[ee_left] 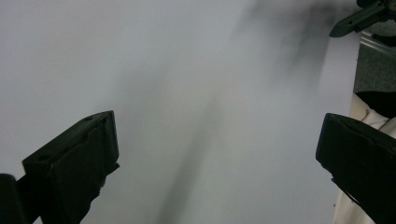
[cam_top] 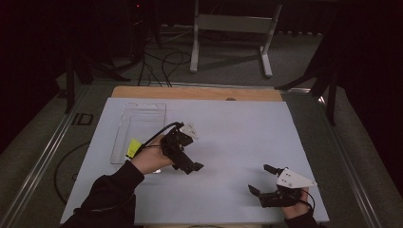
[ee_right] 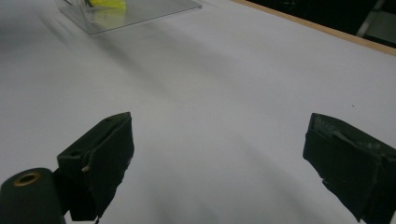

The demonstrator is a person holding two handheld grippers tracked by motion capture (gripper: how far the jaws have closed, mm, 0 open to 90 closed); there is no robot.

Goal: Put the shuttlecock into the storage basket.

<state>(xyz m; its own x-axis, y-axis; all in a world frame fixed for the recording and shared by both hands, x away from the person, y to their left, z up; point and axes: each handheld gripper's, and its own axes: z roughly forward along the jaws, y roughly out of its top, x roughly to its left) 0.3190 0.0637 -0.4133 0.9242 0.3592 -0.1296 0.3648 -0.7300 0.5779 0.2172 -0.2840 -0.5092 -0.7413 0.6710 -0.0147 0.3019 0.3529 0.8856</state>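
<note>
The left gripper (cam_top: 186,159) hovers over the white sheet covering the desk (cam_top: 228,137), jaws spread wide with nothing between them, just right of a clear plastic tray (cam_top: 139,130) that lies flat near the sheet's left side. A yellow tag (cam_top: 133,148) shows at the tray's near end, by the left hand (cam_top: 151,160); whether it lies in the tray or hangs from the gripper's cable I cannot tell. The right gripper (cam_top: 267,180) rests low near the sheet's front right corner, its jaws likewise apart and empty, well apart from the tray. To take the tray cleanly, I judge the left gripper should turn toward its near rim, come in low and level, and close on the thin wall rather than the slippery flat base, while the right one steadies the far side if it slides.
</note>
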